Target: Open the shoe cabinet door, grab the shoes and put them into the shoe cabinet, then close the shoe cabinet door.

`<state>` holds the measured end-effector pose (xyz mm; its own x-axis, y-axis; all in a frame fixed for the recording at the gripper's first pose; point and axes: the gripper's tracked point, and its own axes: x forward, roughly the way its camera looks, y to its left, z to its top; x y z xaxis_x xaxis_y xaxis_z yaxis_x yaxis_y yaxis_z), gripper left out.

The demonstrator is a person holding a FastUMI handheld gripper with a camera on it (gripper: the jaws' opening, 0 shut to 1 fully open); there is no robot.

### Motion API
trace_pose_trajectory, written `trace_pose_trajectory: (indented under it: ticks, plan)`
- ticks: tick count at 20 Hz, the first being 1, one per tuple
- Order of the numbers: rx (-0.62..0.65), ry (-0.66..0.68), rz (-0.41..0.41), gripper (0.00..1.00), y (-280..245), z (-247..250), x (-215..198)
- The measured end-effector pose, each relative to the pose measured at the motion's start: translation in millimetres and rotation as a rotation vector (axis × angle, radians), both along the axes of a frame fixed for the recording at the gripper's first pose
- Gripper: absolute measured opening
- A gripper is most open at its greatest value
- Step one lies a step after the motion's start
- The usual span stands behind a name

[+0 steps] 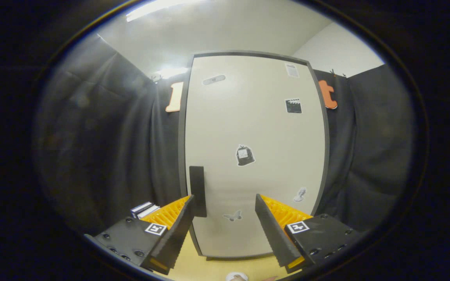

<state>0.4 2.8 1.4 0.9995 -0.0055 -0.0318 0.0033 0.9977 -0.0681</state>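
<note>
Here, shoe cabinet door (254, 156) closed (stickers scattered on it), dark handle (197, 191) beyond gripper (225, 210), jaws wide, holding nothing.

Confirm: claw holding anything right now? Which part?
Nothing held. The claw is open, fingers apart in front of the closed cabinet door, its dark handle just beyond the left finger.

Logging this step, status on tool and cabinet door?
Tool open, holding nothing. Cabinet door shut, dark handle just beyond the left finger tip. Nothing between tool and door.
</note>
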Motion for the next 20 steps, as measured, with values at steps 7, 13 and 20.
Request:
trace_pose_trajectory:
  ticks: [7,13,20]
  plan:
    - [0.032,0.001,0.021,0.96,15.5,-5.0,13.2]
    - [0.043,-0.012,0.019,0.96,38.0,-9.9,37.5]
    - [0.064,0.009,-0.011,0.96,53.5,-27.5,90.0]
